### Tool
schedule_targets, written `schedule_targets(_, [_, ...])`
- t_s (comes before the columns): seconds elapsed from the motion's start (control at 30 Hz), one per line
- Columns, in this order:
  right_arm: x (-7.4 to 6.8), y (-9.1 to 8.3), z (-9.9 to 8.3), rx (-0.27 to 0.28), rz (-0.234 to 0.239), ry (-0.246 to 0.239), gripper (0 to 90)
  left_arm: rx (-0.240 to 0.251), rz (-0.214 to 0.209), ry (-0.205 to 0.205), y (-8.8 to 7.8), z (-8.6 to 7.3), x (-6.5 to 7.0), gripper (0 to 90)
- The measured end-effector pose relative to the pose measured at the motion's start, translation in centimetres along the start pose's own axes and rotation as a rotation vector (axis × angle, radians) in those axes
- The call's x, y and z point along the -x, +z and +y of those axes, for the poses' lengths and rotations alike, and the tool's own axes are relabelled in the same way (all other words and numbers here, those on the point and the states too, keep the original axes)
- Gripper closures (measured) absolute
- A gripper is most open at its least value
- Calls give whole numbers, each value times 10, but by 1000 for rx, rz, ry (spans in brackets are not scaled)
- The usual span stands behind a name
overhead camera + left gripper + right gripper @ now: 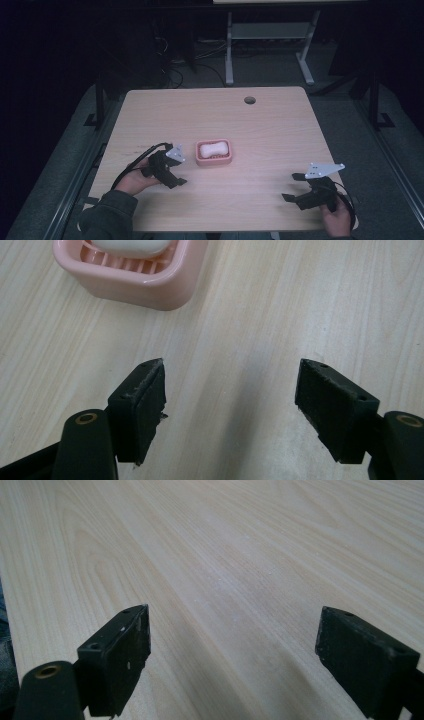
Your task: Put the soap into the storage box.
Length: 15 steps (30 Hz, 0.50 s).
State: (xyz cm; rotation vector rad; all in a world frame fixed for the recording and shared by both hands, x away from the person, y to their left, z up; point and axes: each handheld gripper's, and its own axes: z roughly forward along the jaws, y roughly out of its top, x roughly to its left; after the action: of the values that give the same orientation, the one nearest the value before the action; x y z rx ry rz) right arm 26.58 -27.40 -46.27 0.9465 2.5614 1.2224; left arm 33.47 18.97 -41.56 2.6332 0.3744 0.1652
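Note:
A pink soap dish [214,152] stands near the middle of the wooden table [260,130], and a white bar of soap [212,148] lies in it. My left gripper [176,179] is held low just left of the dish, open, nothing between its jaws. In the left gripper view the dish [131,279] sits at the upper left, beyond the open left gripper [230,382], with the soap [131,246] at the top edge. My right gripper [294,187] rests open near the front right of the table. Bare wood lies between the open right gripper [232,640] jaws.
A round cable hole [249,100] is set near the table's far edge. A white-legged desk frame [270,35] stands on the dark floor behind. Cables [137,160] trail from the left gripper toward the person's sleeve [107,215].

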Motion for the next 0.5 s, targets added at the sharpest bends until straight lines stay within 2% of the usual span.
schedule_targets(0.5, [-1, 0, 0, -4, -3, -5, 141, -6, 0, -8, -1, -17, 10, 278])
